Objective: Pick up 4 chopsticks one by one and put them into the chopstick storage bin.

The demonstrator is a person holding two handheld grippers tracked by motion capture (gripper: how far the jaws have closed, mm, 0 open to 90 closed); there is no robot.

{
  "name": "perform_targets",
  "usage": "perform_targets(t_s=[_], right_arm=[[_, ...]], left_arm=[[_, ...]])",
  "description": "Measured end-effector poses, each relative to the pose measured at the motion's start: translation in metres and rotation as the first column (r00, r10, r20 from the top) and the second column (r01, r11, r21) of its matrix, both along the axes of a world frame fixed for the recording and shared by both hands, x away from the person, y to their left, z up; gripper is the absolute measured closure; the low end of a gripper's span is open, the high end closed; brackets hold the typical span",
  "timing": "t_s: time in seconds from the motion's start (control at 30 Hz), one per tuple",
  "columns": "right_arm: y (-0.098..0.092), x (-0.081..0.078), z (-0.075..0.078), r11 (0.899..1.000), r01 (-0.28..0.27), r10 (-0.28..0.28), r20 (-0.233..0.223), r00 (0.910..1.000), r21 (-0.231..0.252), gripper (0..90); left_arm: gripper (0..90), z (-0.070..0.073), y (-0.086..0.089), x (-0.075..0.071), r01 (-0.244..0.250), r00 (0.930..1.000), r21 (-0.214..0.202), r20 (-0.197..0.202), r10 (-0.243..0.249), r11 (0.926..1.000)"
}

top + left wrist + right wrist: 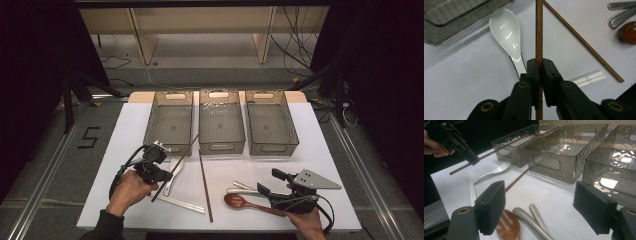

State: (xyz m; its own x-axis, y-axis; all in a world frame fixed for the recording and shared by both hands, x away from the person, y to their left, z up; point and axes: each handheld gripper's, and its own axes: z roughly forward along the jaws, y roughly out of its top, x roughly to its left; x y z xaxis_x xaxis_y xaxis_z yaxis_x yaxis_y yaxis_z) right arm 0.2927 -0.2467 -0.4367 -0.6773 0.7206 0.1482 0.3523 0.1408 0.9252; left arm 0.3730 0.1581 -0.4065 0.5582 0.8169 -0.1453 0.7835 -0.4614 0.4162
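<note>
Wooden and thin, the chopstick [539, 30] sits pinched between the jaws of the left gripper [161, 172], held near its lower end so that most of its length slants up toward the left bin [169, 122], its tip near that bin's front rim. It is likely light and stiff, so it should keep its line without bending, but a narrow round stick can roll or pivot in flat pads; a hold closer to the middle would probably steady it better than one near the end. A second chopstick [205, 185] lies flat on the table [310, 150], just beside a white spoon [506, 32] and a pair of pale chopsticks [182, 203].

Over at the right, the right gripper [272, 192] hovers with its jaws spread wide and nothing between them, above a brown spoon [508, 226] and two metal handles [531, 220]. The middle bin [221, 122] and right bin [271, 122] look empty.
</note>
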Motion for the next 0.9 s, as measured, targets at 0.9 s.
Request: perform_targets(t_s=[0.9], right_arm=[[0.0, 0.0, 0.0, 1.0, 0.001, -0.001, -0.004, 1.0, 0.005, 26.3]], left_arm=[[84.2, 0.032, 0.011, 0.053, -0.042, 0.9905, -0.111, 0.126, 0.056, 0.9929]])
